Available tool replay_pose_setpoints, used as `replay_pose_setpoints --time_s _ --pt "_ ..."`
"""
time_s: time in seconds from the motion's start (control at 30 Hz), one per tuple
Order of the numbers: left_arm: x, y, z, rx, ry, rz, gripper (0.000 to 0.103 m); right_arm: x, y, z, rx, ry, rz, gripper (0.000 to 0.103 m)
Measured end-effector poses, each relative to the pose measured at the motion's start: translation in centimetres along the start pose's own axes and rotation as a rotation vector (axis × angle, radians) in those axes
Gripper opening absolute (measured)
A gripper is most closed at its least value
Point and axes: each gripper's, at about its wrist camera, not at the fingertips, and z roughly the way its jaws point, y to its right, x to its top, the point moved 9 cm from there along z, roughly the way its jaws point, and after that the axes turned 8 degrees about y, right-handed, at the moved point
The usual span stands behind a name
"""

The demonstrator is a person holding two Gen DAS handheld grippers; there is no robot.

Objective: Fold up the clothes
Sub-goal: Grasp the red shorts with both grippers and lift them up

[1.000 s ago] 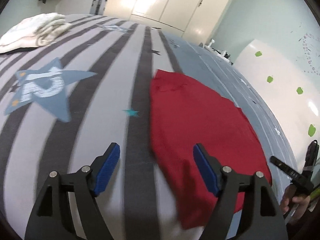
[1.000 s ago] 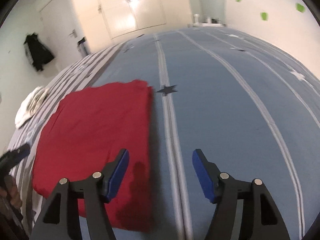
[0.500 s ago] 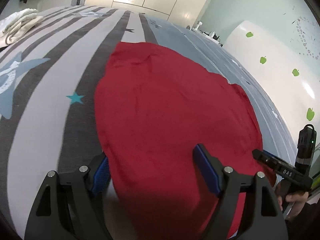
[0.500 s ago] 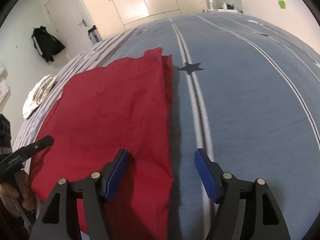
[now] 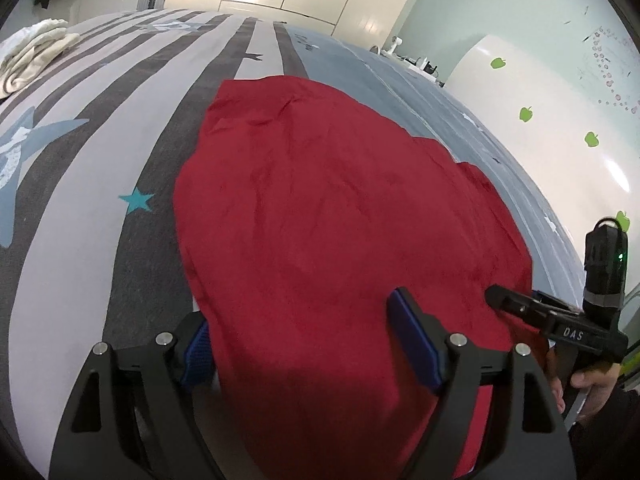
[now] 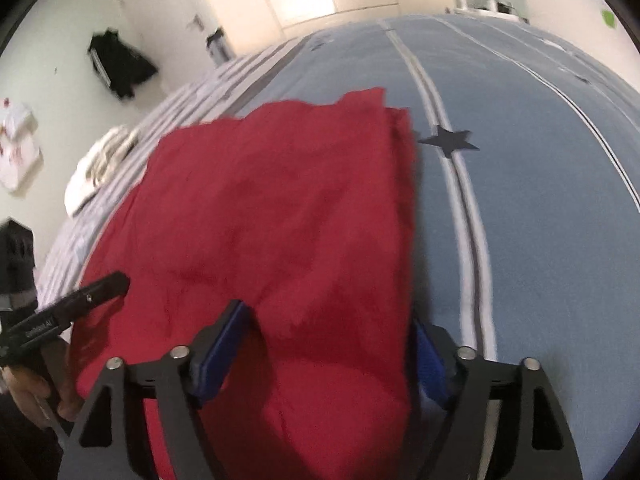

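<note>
A red garment (image 5: 320, 208) lies spread on the bed, also in the right wrist view (image 6: 280, 208). My left gripper (image 5: 308, 344) is open, its blue pads straddling the garment's near left corner; cloth lies between the fingers. My right gripper (image 6: 328, 344) is open and straddles the near right corner, the cloth bunched between its pads. Each gripper shows in the other's view: the right one (image 5: 560, 320) at the garment's near right edge, the left one (image 6: 60, 312) at its near left edge.
The bed cover (image 5: 100, 200) is grey and white striped on the left and blue (image 6: 540, 200) on the right. A folded cream garment (image 5: 32, 52) lies at the far left. A white headboard with green apple stickers (image 5: 560, 100) stands right. Wardrobe doors are behind.
Both grippers moved forward and down onto the near edge of the red garment, each from beside it to straddling a near corner. The jaws stay open.
</note>
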Motion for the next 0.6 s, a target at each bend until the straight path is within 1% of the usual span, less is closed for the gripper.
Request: replay_pose_setpoints --time_s 0.07,0.1,0.17,0.23,0.27,0.3,0.33,0.4,0.43,0.5,0.6 --pt "0.0 0.2 0.3 0.001 -0.005 0.009 0.077 -0.1 0.1 0.0 0.030 -0.009 0.027 0.076" --pt "-0.1 0.2 0.3 -0.003 -0.007 0.012 0.077 -0.3 0.1 -0.1 0.050 -0.012 0.045 0.074" --pt "-0.1 0.2 0.3 -0.013 -0.007 0.013 0.067 -0.7 0.3 -0.2 0.089 -0.017 0.081 0.059" --pt "-0.2 0.4 0.2 -0.024 -0.007 0.015 0.043 -1.1 0.4 -0.4 0.129 -0.023 0.117 0.029" --pt "-0.2 0.7 0.3 -0.029 -0.007 0.016 0.037 -1.2 0.5 -0.5 0.148 -0.026 0.134 0.026" --pt "-0.3 1.0 0.3 -0.034 -0.007 0.017 0.027 -1.4 0.5 -0.6 0.162 -0.025 0.146 0.023" --pt "-0.3 1.2 0.3 -0.039 -0.007 0.018 0.019 -1.5 0.3 -0.6 0.157 -0.013 0.137 0.021" --pt "-0.4 1.7 0.4 -0.049 -0.008 0.020 0.009 -1.5 -0.3 -0.6 0.149 0.006 0.125 0.014" --pt "-0.4 2.0 0.4 -0.054 -0.008 0.021 0.006 -1.2 -0.7 -0.4 0.139 0.019 0.118 0.012" --pt "-0.4 2.4 0.3 -0.055 0.002 0.024 0.004 -0.8 -1.4 -1.0 0.108 0.062 0.084 0.009" --pt "0.6 2.5 -1.3 -0.035 0.060 0.032 0.003 0.4 -2.2 -2.2 0.096 0.107 0.063 0.007"
